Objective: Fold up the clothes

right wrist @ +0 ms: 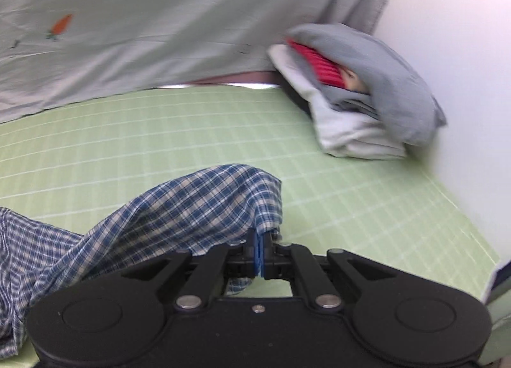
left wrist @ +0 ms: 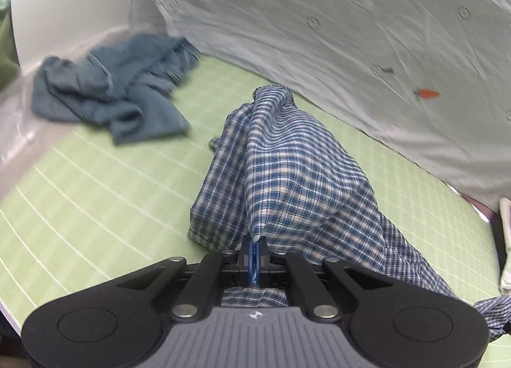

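Note:
A blue and white checked garment [left wrist: 287, 176] lies bunched on the green grid mat [left wrist: 95, 202]. My left gripper [left wrist: 254, 241] is shut on a fold of it, and the cloth rises in a ridge ahead of the jaws. In the right wrist view the same checked garment [right wrist: 179, 208] trails off to the left, and my right gripper [right wrist: 260, 238] is shut on its edge just above the green mat [right wrist: 351, 208]. Both pairs of blue pads are pressed together with fabric pinched between them.
A crumpled blue-grey cloth [left wrist: 121, 87] lies at the mat's far left. A pale sheet with carrot prints [left wrist: 351, 32] hangs along the back. A stack of folded clothes [right wrist: 361, 96], grey, white and red, sits at the mat's far right against a white wall [right wrist: 463, 64].

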Tool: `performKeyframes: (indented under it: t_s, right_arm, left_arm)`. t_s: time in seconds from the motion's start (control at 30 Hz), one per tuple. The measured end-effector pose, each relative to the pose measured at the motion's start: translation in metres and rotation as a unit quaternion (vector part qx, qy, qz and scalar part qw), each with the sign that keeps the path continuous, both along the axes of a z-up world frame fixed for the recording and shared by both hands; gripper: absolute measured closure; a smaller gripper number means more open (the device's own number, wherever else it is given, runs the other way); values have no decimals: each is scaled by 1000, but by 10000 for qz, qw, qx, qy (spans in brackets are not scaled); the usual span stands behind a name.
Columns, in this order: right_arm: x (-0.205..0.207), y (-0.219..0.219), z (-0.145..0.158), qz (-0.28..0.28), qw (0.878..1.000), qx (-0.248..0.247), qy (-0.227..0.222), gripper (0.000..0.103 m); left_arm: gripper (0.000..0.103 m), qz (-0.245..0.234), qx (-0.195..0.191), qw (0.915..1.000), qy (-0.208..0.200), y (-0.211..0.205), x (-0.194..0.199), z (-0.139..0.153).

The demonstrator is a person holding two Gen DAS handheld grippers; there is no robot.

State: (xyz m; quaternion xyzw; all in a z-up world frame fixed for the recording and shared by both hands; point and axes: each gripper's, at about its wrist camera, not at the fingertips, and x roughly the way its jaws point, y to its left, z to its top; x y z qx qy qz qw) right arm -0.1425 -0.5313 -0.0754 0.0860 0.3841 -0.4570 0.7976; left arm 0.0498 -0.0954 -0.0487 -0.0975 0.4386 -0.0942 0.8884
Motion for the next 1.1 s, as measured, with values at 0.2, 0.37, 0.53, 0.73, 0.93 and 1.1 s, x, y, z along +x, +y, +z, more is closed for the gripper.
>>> performKeyframes:
  t_s: [0.2, 0.37, 0.53, 0.73, 0.93, 1.1]
  right_arm:
    - [-30, -9, -2, 9, 9980, 508, -384, 77]
    - [-24, 14, 0, 182, 9947, 717, -714, 49]
    - [-7, 39, 4, 417, 9928, 626, -937, 37]
    - [30, 57, -4, 748, 9908, 714, -879, 31]
    - [90, 74, -21, 1373, 9826, 999, -748, 25]
    - [163, 95, -42, 2238, 9612, 1491, -609, 24]
  left_arm:
    - [77, 40, 149, 9999, -63, -10, -19, 2]
    - [52, 197, 256, 9992, -216, 1, -20, 11]
    - [38, 264, 344, 9987, -275, 14, -9, 15]
    - [29, 186, 407, 9986, -291, 18, 20, 16]
    - [25, 118, 336, 9990, -261, 13, 68, 8]
    - [17, -91, 291, 9989, -343, 4, 121, 3]
